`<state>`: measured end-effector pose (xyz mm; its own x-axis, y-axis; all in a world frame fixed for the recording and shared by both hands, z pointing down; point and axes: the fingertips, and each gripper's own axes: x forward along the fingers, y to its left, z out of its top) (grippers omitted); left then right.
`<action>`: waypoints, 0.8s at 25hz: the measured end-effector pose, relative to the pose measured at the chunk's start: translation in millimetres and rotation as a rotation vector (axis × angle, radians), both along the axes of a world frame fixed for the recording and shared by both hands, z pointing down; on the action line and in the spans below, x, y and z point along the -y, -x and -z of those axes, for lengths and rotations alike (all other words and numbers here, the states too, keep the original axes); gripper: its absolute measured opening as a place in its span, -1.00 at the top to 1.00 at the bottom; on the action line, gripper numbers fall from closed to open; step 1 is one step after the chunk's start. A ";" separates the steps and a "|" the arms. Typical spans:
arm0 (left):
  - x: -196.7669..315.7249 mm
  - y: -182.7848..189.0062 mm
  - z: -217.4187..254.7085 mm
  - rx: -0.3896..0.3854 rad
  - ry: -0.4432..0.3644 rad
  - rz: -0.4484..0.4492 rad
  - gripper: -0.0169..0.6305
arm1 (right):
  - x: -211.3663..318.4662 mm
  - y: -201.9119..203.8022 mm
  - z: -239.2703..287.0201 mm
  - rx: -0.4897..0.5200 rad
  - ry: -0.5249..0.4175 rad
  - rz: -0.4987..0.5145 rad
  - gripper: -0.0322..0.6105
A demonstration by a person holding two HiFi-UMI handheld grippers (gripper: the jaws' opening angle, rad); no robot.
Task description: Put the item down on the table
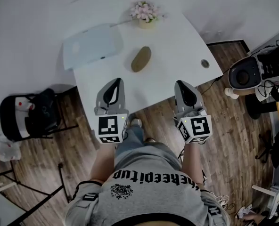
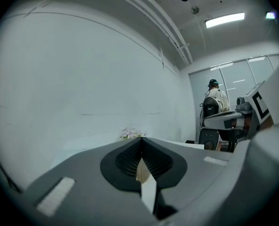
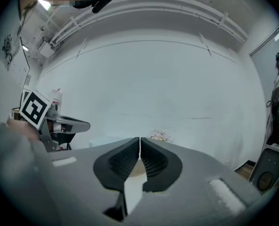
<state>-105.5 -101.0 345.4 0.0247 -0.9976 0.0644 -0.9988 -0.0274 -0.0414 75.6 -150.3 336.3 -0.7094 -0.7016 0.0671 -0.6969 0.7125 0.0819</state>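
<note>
Two sets of jaws show, and both are pressed together with nothing between them. The left gripper has its dark ribbed pads touching along a thin line. The right gripper looks the same. Neither one holds a thing. The person holds both grippers over the near edge of the white table, side by side and apart from each other.

The task's thing looks to be the flat brown oval lump. It lies on the table top at about 12 o'clock from the grippers, in line with the gap between them. It is well apart from both sets of tips, and nothing touches it. So the job looks done: the lump is down on the table and both grippers are free. Nothing seems left to do.

Farther out, at 12 o'clock from the lump, stands a small pot of pink flowers. At 10 o'clock from the lump lies a pale blue flat slab with round corners, maybe a tray. At 3 o'clock from the lump is a small round hole in the table top.

Counted up, there are two grippers, one brown lump, one flower pot, one pale slab, one hole and one table.
</note>
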 end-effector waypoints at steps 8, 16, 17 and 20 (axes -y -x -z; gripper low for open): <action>-23.7 -8.0 9.2 0.008 -0.024 0.031 0.90 | -17.0 -9.6 5.8 0.005 -0.023 0.020 0.89; -46.5 -16.8 16.5 0.013 -0.047 0.059 0.90 | -32.3 -17.4 12.1 0.020 -0.042 0.047 0.89; -49.0 -17.7 17.7 0.015 -0.051 0.060 0.90 | -33.8 -18.2 12.8 0.022 -0.045 0.048 0.89; -54.8 -20.0 22.2 0.023 -0.068 0.065 0.90 | -37.6 -20.6 14.5 0.030 -0.051 0.052 0.89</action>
